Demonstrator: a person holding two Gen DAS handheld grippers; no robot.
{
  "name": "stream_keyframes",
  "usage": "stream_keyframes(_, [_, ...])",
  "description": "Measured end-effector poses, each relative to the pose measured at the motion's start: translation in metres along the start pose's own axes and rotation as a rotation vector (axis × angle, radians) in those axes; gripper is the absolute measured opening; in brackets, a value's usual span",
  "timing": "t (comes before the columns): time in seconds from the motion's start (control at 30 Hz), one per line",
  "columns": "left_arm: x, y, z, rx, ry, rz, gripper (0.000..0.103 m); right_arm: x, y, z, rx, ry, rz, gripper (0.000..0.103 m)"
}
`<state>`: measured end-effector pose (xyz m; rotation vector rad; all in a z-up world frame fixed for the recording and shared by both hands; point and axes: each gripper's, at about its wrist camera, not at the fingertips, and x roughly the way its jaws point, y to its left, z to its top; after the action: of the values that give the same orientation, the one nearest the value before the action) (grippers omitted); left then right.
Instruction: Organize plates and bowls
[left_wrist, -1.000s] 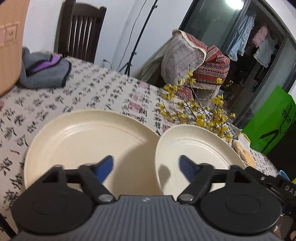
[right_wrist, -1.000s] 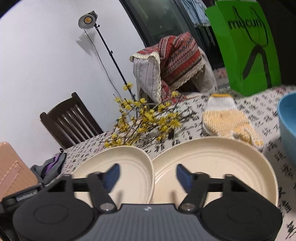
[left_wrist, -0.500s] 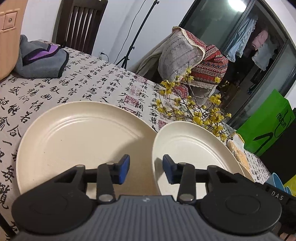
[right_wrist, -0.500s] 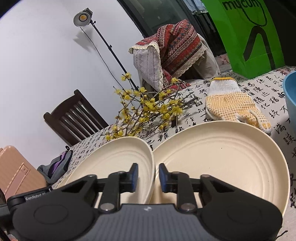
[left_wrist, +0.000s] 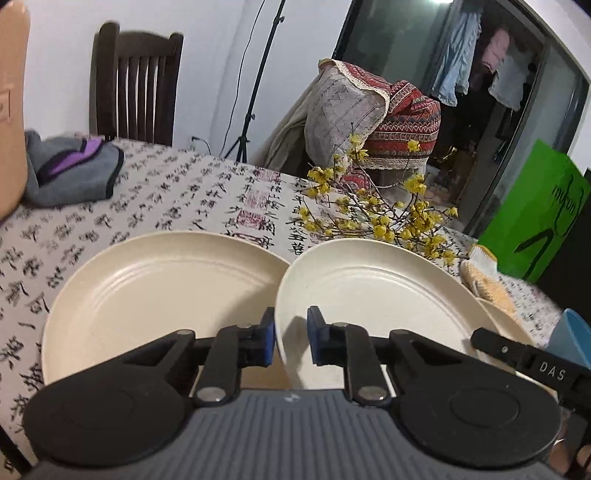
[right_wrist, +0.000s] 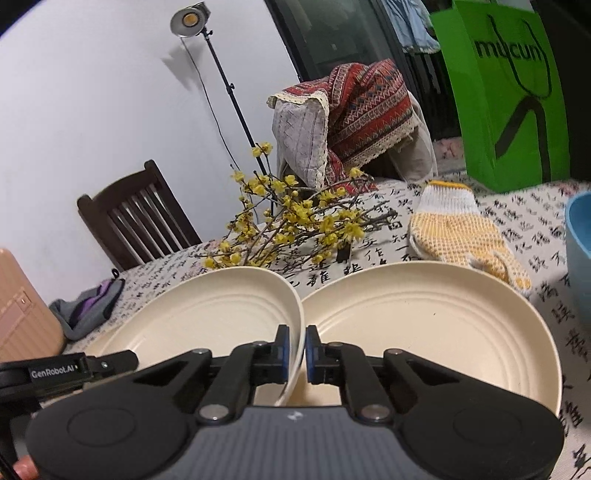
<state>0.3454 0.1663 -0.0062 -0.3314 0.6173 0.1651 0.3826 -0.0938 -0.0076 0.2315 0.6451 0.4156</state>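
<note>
Three cream plates lie side by side on the calligraphy-print tablecloth (left_wrist: 192, 192): a left plate (left_wrist: 159, 295), a middle plate (left_wrist: 376, 302) (right_wrist: 221, 321) and a right plate (right_wrist: 424, 325). My left gripper (left_wrist: 291, 341) is closing, with the middle plate's left rim between its blue pads. A gap still shows beside the right pad (left_wrist: 314, 339). My right gripper (right_wrist: 294, 350) is shut on the middle plate's right rim, which overlaps the right plate. A light blue bowl (right_wrist: 580, 251) stands at the far right.
Yellow flowering branches (right_wrist: 295, 225) lie just behind the plates. A knitted yellow glove (right_wrist: 461, 232) and a green bag (right_wrist: 506, 92) are at the back right. A grey and purple cloth (left_wrist: 70, 170) and a pink case (right_wrist: 22, 306) sit at the left. Chairs ring the table.
Both grippers' jaws have come together from wide open around the middle plate's rims, the right one fully onto the rim. Both wrists rolled slightly.
</note>
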Motion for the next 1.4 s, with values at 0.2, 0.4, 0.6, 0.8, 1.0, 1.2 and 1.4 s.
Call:
stream_keyframes(0.2, [-0.001,-0.007,-0.002,0.052,-0.023,0.037,0.016,-0.003,0.009,-0.001,-0.068,-0.009,-0.043,0.008])
stream_keyframes(0.4, [0.0,-0.008,-0.002,0.068,-0.026,0.037,0.017,-0.004,0.01,-0.002,-0.071,-0.011,-0.045,0.008])
stream_keyframes(0.6, [-0.001,-0.01,-0.001,0.076,-0.018,0.046,0.017,-0.004,0.011,-0.001,-0.076,-0.007,-0.048,0.008])
stream_keyframes(0.8, [-0.003,-0.012,-0.002,0.08,-0.017,0.047,0.017,-0.005,0.009,0.0,-0.064,-0.007,-0.045,0.008])
stream_keyframes(1.0, [-0.003,-0.013,-0.002,0.085,-0.017,0.05,0.017,-0.007,0.01,-0.001,-0.066,-0.015,-0.047,0.008])
stream_keyframes(1.2, [-0.004,-0.014,-0.003,0.088,-0.022,0.049,0.017,-0.008,0.009,0.0,-0.062,-0.021,-0.046,0.008])
stream_keyframes(1.4, [-0.008,-0.015,-0.003,0.094,-0.032,0.047,0.017,-0.011,0.009,0.001,-0.063,-0.031,-0.041,0.008])
